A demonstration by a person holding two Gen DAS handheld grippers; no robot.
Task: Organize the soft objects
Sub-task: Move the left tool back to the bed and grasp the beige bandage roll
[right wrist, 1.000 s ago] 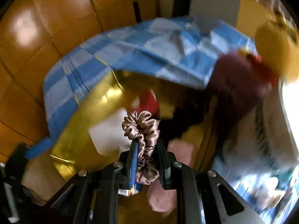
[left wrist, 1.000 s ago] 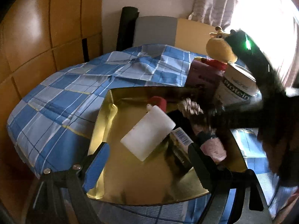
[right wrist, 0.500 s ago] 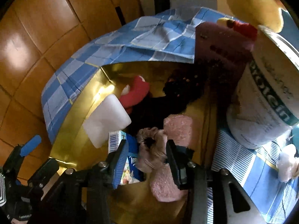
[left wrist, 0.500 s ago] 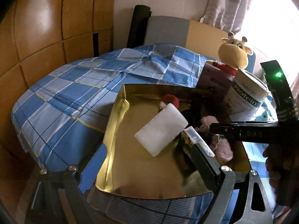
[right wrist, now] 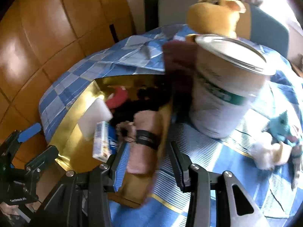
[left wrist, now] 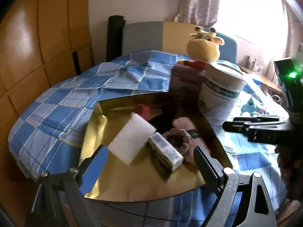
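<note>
Left wrist view: your left gripper point(left wrist: 149, 162) gapes wide w/ nothing held, low center over the gold tray point(left wrist: 94, 121). Scrunchie point(left wrist: 176, 138) lies in the tray, center, btwn the small box point(left wrist: 164, 153) and pink roll point(left wrist: 184, 124). Right gripper point(right wrist: 146, 160) is parted and empty, bottom center, pink roll beyond its fingers.

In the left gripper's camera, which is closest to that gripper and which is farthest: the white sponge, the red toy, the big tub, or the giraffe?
Seen from the left gripper:
1. White sponge, in the gold tray just ahead of the fingers.
2. Red toy, deeper in the tray behind the sponge.
3. Big tub, beyond the tray's far right corner.
4. Giraffe, at the back behind the tub.
</note>
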